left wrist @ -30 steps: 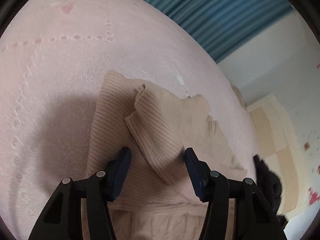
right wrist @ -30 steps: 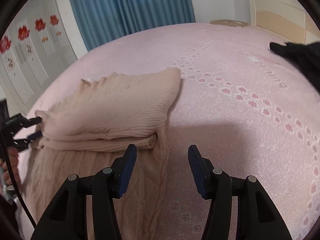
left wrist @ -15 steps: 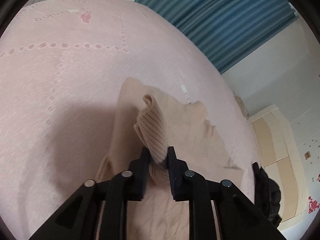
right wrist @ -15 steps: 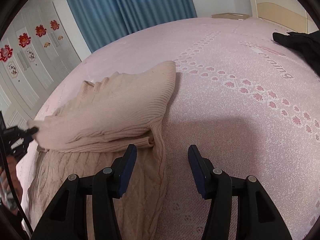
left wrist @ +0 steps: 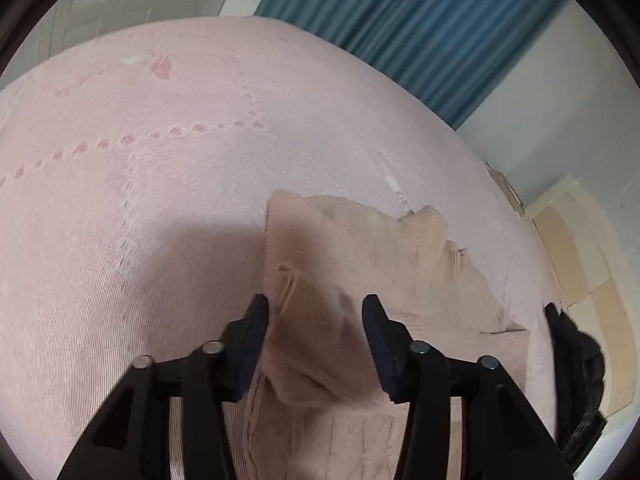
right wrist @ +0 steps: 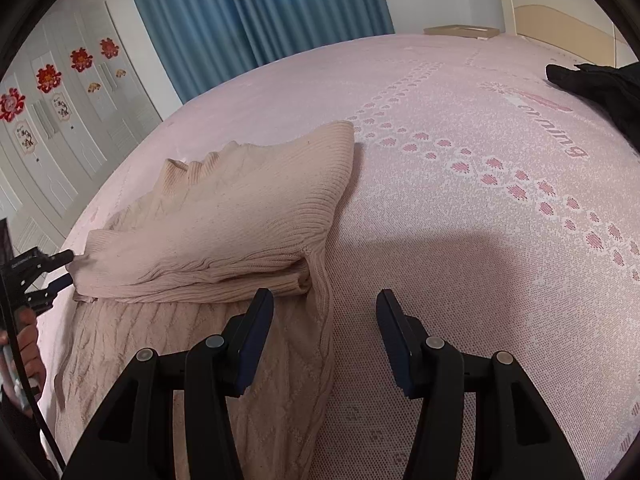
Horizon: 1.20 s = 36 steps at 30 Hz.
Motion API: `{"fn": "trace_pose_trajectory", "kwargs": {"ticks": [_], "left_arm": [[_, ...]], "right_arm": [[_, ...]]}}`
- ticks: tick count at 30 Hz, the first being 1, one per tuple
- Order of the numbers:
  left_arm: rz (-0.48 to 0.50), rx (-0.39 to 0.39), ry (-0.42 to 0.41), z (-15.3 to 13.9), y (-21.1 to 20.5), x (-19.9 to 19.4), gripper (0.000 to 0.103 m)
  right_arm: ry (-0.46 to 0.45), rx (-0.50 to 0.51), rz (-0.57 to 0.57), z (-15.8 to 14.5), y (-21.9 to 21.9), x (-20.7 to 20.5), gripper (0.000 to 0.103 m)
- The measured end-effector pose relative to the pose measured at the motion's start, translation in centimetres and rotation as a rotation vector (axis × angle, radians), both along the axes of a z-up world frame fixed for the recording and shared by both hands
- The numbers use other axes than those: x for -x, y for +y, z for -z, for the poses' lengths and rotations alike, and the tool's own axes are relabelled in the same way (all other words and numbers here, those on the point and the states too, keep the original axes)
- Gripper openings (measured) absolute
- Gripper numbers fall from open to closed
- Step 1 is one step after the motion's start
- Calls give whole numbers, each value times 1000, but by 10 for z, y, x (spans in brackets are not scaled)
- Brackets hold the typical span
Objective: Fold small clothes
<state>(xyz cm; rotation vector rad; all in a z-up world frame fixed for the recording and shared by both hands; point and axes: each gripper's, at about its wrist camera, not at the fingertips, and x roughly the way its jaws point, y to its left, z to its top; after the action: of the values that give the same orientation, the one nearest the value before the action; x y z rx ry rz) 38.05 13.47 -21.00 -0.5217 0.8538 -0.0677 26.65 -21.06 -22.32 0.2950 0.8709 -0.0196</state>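
A beige knit sweater (right wrist: 240,208) lies partly folded on the pink bed (right wrist: 460,240), its ribbed sleeves laid across the cable-knit body. In the left wrist view the sweater (left wrist: 380,256) lies ahead and a sleeve fold (left wrist: 316,344) sits between my open left gripper's (left wrist: 316,312) jaws. The left gripper also shows in the right wrist view (right wrist: 60,270), open at the sweater's left edge. My right gripper (right wrist: 324,308) is open and empty, over the sweater's right edge and the bare sheet.
A black garment (right wrist: 600,84) lies at the bed's far right, also in the left wrist view (left wrist: 576,360). Blue curtains (right wrist: 260,12), a white wardrobe with red decorations (right wrist: 52,92) and a cream headboard (right wrist: 560,4) surround the bed.
My left gripper, shut on the sleeve half a second ago, has opened and let it drop onto the sweater. The right gripper has stayed open and almost still.
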Motion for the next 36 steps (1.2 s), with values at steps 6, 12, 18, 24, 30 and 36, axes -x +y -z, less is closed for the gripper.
{"fn": "trace_pose_trajectory", "kwargs": {"ticks": [6, 12, 18, 24, 30, 36], "left_arm": [[52, 101, -97, -27, -4, -20, 10], [-78, 7, 76, -14, 10, -40, 25], [-64, 77, 41, 1, 30, -5, 68], [-1, 3, -27, 5, 12, 10, 56], [47, -152, -21, 2, -20, -14, 43], [67, -285, -45, -2, -39, -18, 7]], "right_arm": [[1, -7, 1, 0, 0, 0, 53], [3, -5, 1, 0, 0, 0, 53], [1, -9, 2, 1, 0, 0, 53], [1, -9, 3, 1, 0, 0, 53], [1, -12, 3, 1, 0, 0, 53], [-1, -25, 5, 1, -2, 0, 53]]}}
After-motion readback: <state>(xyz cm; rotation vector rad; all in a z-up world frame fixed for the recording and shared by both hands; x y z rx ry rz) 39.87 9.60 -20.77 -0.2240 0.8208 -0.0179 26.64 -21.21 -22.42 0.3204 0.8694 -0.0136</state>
